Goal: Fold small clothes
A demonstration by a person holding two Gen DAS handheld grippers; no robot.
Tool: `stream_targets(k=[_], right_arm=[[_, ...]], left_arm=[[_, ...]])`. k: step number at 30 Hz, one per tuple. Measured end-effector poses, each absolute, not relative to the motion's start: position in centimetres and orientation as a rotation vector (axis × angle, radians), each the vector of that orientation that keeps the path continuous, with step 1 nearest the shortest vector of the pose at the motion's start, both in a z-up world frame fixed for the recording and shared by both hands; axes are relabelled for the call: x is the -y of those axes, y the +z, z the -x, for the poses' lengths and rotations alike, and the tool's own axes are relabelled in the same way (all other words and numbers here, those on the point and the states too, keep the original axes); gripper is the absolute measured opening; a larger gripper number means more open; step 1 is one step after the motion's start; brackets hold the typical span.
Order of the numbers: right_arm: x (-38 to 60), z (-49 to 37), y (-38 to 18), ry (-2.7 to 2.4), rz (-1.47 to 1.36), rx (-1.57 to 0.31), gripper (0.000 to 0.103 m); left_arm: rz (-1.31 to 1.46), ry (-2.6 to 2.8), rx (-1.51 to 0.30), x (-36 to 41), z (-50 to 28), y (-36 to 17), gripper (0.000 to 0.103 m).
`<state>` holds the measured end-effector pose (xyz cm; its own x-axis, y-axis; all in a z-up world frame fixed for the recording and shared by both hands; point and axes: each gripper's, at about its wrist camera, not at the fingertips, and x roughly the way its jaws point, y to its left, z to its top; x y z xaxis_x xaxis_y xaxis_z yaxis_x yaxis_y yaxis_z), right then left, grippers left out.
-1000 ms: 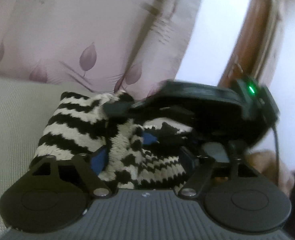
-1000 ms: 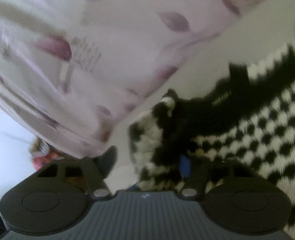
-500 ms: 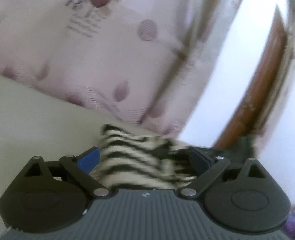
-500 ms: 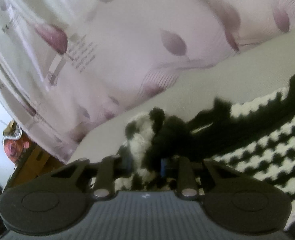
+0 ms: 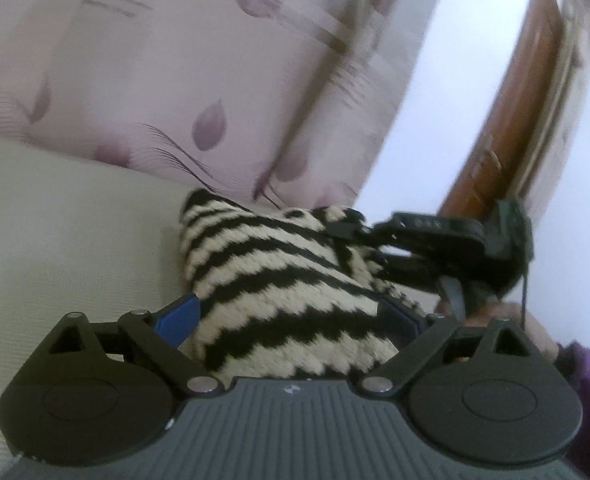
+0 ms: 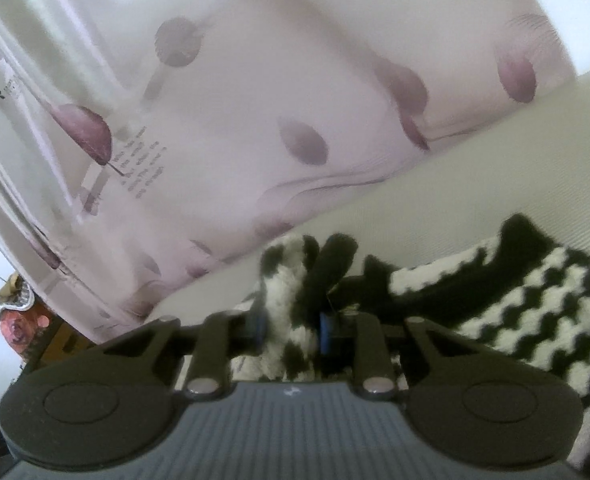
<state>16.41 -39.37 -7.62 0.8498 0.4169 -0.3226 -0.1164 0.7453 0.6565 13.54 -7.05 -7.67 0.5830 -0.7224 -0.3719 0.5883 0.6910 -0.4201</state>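
Observation:
A small black-and-cream zigzag knitted garment (image 5: 271,268) lies bunched on a pale beige surface (image 5: 63,232). My left gripper (image 5: 291,320) is open, its blue pads either side of the garment's near end. My right gripper (image 6: 291,328) is shut on a bunched edge of the garment (image 6: 535,312), which spreads away to the right. The right gripper also shows in the left wrist view (image 5: 447,244), holding the garment's far right end.
A pink curtain with purple leaf print (image 5: 175,80) hangs right behind the surface and shows in the right wrist view (image 6: 255,120). A brown wooden door (image 5: 507,128) stands at the right. Cluttered items (image 6: 19,312) sit low at the left.
My left gripper opened from its grip on the garment and stays around it. My right gripper closed on the garment's edge and both views tilted upward.

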Motion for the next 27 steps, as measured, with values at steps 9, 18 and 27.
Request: stream_targets(k=[9,18,27], right_arm=[[41.6,-16.0,-8.9,0.3,-0.766,-0.51,0.02],[41.2,-14.2,-10.3,0.308,-0.851,-0.543,0.083],[37.5,-14.7,-10.1,0.356,-0.745,-0.592,0.067]], left_arm=[[0.237,-0.786,-0.563,8.8,-13.2,-8.3,0.095],[0.266,-0.78,-0.573,8.5,-13.5,-8.8,0.096],[0.241,-0.782,-0.561,8.9,-12.8,-9.1,0.101]])
